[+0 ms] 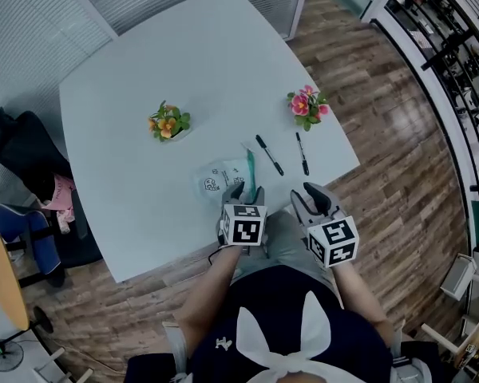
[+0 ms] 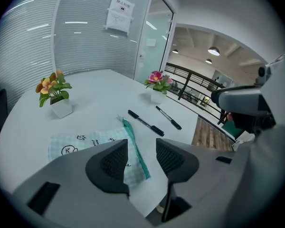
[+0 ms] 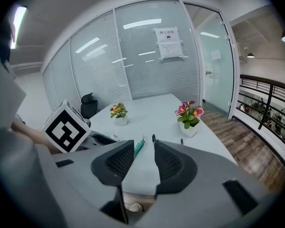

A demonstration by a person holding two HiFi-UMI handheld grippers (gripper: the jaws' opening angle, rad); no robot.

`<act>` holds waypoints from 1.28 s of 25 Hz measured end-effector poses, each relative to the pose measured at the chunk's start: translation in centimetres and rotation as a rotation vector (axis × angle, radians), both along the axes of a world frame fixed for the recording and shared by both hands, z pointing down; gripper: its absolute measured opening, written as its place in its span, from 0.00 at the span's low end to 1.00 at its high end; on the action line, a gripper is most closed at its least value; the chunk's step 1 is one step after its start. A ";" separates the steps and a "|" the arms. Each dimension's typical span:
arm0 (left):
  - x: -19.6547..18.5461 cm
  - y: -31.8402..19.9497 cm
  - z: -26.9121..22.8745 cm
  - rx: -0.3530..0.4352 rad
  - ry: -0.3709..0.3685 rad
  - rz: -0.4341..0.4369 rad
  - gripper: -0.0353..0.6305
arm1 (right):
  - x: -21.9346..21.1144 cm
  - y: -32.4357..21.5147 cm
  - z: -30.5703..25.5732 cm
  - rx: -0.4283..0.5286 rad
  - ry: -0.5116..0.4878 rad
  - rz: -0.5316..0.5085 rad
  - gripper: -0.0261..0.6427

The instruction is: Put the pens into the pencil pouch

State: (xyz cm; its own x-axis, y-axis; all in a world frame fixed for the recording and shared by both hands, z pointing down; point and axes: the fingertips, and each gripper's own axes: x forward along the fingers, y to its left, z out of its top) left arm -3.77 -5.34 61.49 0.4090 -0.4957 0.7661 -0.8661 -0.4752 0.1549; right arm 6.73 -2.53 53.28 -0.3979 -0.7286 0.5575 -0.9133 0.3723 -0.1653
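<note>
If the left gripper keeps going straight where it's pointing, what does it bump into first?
Most likely the pencil pouch: its teal zipper edge shows straight ahead between the left gripper's open jaws, nothing in front. Depth is unclear, so it might touch the table beside it.

Pouch [image 2: 83, 144] near edge hid behind left claw [image 2: 141, 151]; wall notice [image 2: 119, 14] txt too small to read.
</note>
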 end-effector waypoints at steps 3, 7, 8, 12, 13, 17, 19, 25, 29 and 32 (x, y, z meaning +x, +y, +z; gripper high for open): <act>-0.1 -0.3 1.3 -0.034 -0.032 -0.026 0.34 | 0.3 -0.5 0.8 -0.036 0.006 -0.045 0.25; -0.3 -0.9 2.7 -0.069 -0.064 -0.063 0.34 | 0.6 -1.2 1.8 -0.070 0.016 -0.091 0.25; -0.5 -1.0 3.0 -0.076 -0.074 -0.070 0.34 | 0.7 -1.4 2.0 -0.076 0.017 -0.100 0.25; -0.8 -0.9 4.1 -0.107 -0.113 -0.070 0.34 | 0.6 -2.1 2.7 -0.087 0.024 -0.137 0.25; -0.8 -0.9 4.3 -0.114 -0.121 -0.067 0.34 | 0.5 -2.3 2.9 -0.090 0.025 -0.147 0.24; -0.8 -1.1 5.1 -0.134 -0.148 -0.079 0.34 | 0.1 -2.9 3.8 -0.102 0.031 -0.186 0.24; -0.9 -1.2 5.5 -0.146 -0.165 -0.090 0.32 | 0.0 -3.3 4.3 -0.108 0.031 -0.200 0.25; -1.0 -1.2 6.1 -0.177 -0.184 -0.101 0.25 | -0.2 -4.1 5.9 -0.132 0.051 -0.240 0.25; -1.1 -1.2 6.1 -0.185 -0.187 -0.109 0.17 | -0.2 -4.3 6.9 -0.156 0.059 -0.251 0.25; -1.2 -1.1 5.8 -0.195 -0.170 -0.126 0.13 | 0.1 -4.3 7.7 -0.168 0.081 -0.265 0.25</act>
State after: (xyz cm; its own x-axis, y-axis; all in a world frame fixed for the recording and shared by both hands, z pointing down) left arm -4.99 -6.44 67.25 0.2109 -0.3713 0.9043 -0.9379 -0.3376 0.0801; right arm 6.80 -6.86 60.96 -0.5108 -0.5009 0.6987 -0.8011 0.5722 -0.1754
